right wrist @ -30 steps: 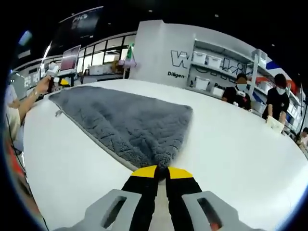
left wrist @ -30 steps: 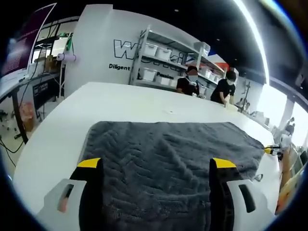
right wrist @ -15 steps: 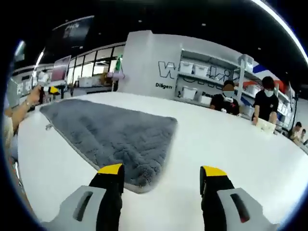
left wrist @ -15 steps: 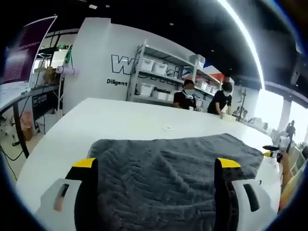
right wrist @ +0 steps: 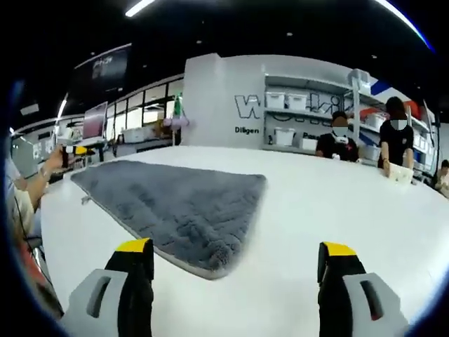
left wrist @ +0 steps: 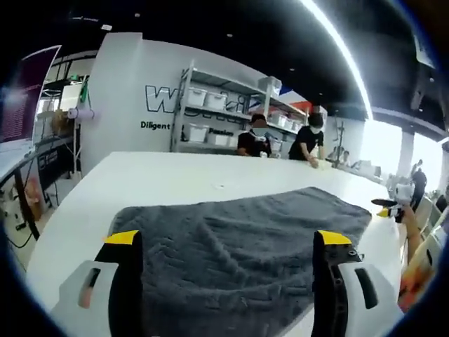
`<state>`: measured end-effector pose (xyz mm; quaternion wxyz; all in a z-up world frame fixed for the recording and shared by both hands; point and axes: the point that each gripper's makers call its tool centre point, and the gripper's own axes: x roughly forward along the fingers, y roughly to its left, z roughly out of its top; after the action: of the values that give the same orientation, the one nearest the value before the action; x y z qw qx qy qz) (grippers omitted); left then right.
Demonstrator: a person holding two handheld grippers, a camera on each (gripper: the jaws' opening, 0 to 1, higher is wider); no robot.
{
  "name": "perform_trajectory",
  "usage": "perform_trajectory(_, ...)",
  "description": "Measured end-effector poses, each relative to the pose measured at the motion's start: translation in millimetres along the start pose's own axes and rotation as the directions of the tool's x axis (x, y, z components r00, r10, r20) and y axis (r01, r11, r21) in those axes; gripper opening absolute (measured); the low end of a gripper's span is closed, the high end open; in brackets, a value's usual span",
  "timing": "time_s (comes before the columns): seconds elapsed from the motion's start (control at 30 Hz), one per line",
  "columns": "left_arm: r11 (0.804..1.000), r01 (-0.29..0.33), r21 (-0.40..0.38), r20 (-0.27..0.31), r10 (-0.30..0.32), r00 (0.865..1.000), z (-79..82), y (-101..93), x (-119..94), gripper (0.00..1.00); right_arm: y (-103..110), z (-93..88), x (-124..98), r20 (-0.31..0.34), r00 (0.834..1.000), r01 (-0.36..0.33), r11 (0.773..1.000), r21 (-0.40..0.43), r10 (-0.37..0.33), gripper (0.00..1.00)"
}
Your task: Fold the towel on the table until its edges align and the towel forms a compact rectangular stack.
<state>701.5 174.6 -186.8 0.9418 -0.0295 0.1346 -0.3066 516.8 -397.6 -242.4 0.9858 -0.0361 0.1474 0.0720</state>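
A dark grey towel (left wrist: 231, 239) lies flat on the white table (left wrist: 161, 179), its near part between my left gripper's (left wrist: 228, 242) open jaws. In the right gripper view the same towel (right wrist: 175, 207) spreads to the left, one corner pointing toward the camera. My right gripper (right wrist: 235, 249) is open and holds nothing; the towel's near corner lies just ahead of its left jaw. The right gripper (left wrist: 388, 206) also shows at the towel's far right corner in the left gripper view, held by a hand. The left gripper (right wrist: 76, 149) appears far left in the right gripper view.
Two people (left wrist: 280, 137) stand at the table's far side, in front of shelves with white bins (left wrist: 210, 116). The white table (right wrist: 337, 203) stretches wide to the right of the towel. A person's arm (right wrist: 24, 186) runs along the left edge.
My right gripper opened and let go of the towel corner, then its jaws spread wider and it pulled back a little. The left gripper stayed open over the towel.
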Motion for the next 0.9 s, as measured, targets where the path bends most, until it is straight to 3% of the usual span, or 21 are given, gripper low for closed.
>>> perform_trajectory(0.1, 0.999, -0.030, 0.039, -0.050, 0.032, 0.998, -13.1, -9.3, -16.3, 0.95, 1.5, 2.7, -2.4, -0.013, 1.000, -0.003, 0.999, -0.043, 0.002, 0.99)
perform_trajectory(0.3, 0.992, -0.120, 0.042, -0.062, 0.122, 0.991, -30.1, -6.8, -58.4, 0.88, 16.0, 12.0, -5.1, 0.001, 0.999, -0.044, 0.996, -0.077, 0.044, 0.99)
perform_trajectory(0.4, 0.992, -0.114, 0.055, -0.094, 0.119, 0.988, -43.4, -5.7, -70.2, 0.72, 22.0, 12.9, -4.2, -0.001, 0.999, -0.055, 0.995, -0.088, 0.055, 0.99)
perform_trajectory(0.53, 0.992, -0.127, 0.021, -0.120, 0.129, 0.984, -61.6, 3.6, -81.7, 0.71, 31.5, 13.9, 0.6, -0.006, 0.997, -0.077, 0.992, -0.101, 0.077, 0.99)
perform_trajectory(0.6, 0.990, -0.139, 0.019, -0.129, 0.140, 0.982, -65.5, 9.0, -84.0, 0.64, 34.3, 14.1, 2.4, -0.008, 0.996, -0.086, 0.991, -0.103, 0.086, 0.98)
perform_trajectory(0.73, 0.991, -0.133, 0.020, -0.135, 0.134, 0.982, -69.7, 14.8, -85.6, 0.46, 39.9, 12.4, 5.3, -0.022, 0.994, -0.108, 0.988, -0.114, 0.106, 0.97)
perform_trajectory(0.8, 0.995, -0.102, -0.003, -0.135, 0.101, 0.986, -72.0, 15.2, -83.3, 0.43, 42.0, 10.0, 5.4, -0.040, 0.992, -0.122, 0.985, -0.126, 0.118, 0.96)
perform_trajectory(0.9, 0.996, -0.022, 0.090, -0.199, 0.039, 0.979, -80.6, 4.5, -87.4, 0.44, 39.9, 9.2, 2.9, -0.047, 0.992, -0.124, 0.984, -0.127, 0.119, 0.96)
